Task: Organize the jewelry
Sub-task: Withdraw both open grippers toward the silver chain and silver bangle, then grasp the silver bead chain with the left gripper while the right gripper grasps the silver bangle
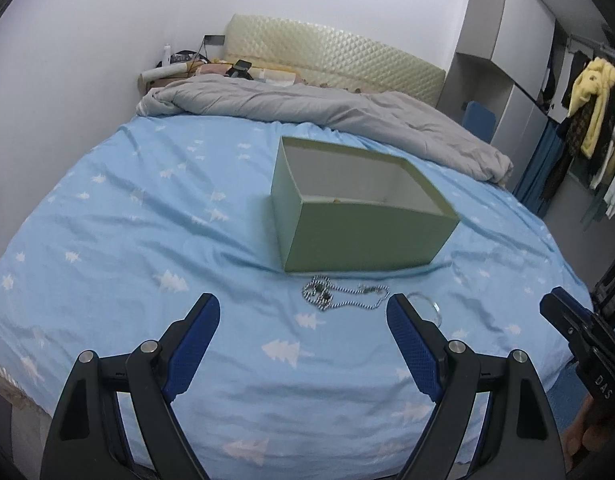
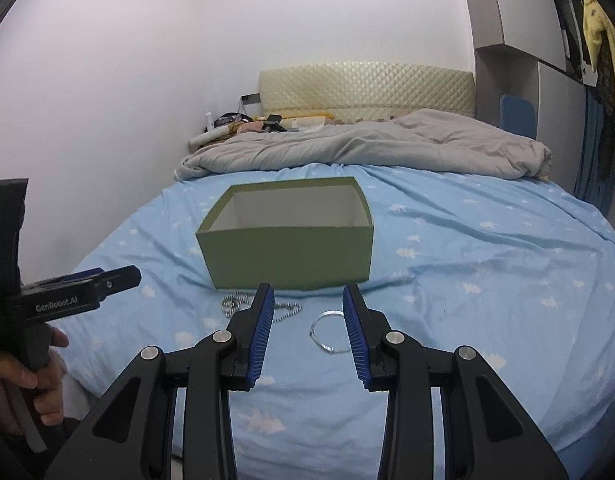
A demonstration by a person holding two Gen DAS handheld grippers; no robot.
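Both hand-held grippers, left (image 1: 303, 308) and right (image 2: 307, 300), hover spread and empty. The chain necklace (image 1: 343, 298) and bangle (image 2: 325, 330) lie on the bed (image 1: 127, 240) before the green box (image 1: 359, 216); only the left view shows something small inside.

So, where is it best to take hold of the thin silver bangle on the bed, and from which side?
Probably from above, with the jaws across the near arc of the bangle. It lies flat on the blue sheet, so there is no edge to take from the side. The right gripper is open and nearly over it.
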